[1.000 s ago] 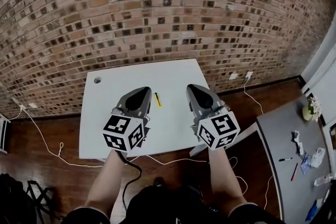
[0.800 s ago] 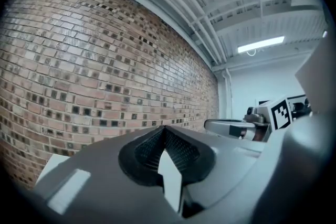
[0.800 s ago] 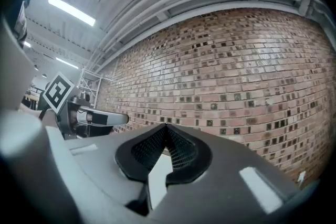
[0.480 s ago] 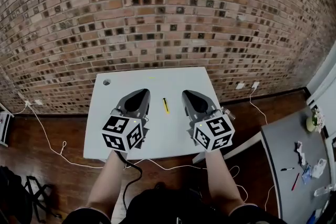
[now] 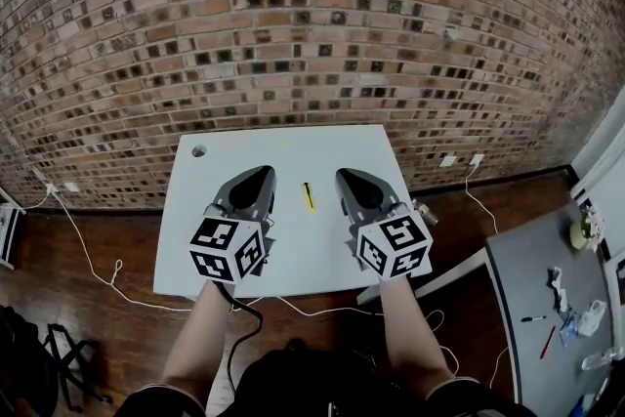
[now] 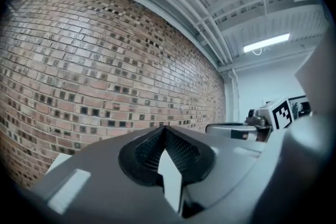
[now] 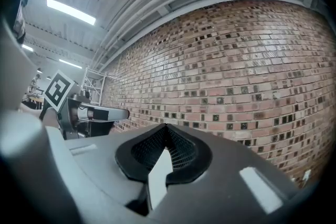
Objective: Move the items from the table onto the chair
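Observation:
A small yellow and black pen (image 5: 309, 196) lies on the white table (image 5: 225, 249) in the head view, between my two grippers. My left gripper (image 5: 262, 174) hovers just left of the pen, and my right gripper (image 5: 344, 177) just right of it. Both hang above the table with jaws closed on nothing. The left gripper view has its shut jaws (image 6: 164, 128) aimed at the brick wall, with the right gripper (image 6: 273, 117) at the side. The right gripper view (image 7: 167, 127) does the same, with the left gripper (image 7: 79, 110) at its left. No chair shows in any view.
The brick wall (image 5: 293, 24) stands right behind the table. A round hole (image 5: 199, 151) sits in the table's far left corner. White cables (image 5: 93, 273) trail over the wooden floor. A grey table (image 5: 532, 308) with small items stands at the right.
The head view has shifted, so the table and pen sit a little further right and lower. My right gripper has drawn slightly closer to the pen. Both stay shut.

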The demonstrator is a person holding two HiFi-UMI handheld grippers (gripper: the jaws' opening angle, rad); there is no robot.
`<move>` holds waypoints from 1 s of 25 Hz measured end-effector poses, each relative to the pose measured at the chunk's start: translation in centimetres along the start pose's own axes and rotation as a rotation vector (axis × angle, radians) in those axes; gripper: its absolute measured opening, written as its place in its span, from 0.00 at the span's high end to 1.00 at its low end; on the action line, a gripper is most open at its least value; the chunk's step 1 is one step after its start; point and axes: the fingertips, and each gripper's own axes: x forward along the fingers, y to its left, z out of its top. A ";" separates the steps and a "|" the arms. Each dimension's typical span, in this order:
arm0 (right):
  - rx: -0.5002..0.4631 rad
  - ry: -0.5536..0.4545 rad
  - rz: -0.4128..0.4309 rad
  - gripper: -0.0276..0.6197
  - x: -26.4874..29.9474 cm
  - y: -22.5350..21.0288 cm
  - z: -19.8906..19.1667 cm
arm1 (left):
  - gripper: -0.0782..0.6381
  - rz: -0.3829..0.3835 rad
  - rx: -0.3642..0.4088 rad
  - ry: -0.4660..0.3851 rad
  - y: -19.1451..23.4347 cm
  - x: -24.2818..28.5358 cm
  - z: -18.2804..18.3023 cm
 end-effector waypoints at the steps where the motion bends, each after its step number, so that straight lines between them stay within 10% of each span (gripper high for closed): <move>1: 0.002 0.002 0.000 0.95 0.2 0.0 -0.1 | 0.87 0.004 -0.002 0.000 0.1 0.0 -0.1; 14: -0.007 0.123 -0.019 0.95 4.4 -1.0 -4.8 | 0.87 0.031 -0.031 0.047 2.6 1.2 -3.2; 25: 0.059 0.420 -0.042 0.85 11.5 -3.8 -18.1 | 0.87 0.051 -0.105 0.163 5.9 2.9 -10.3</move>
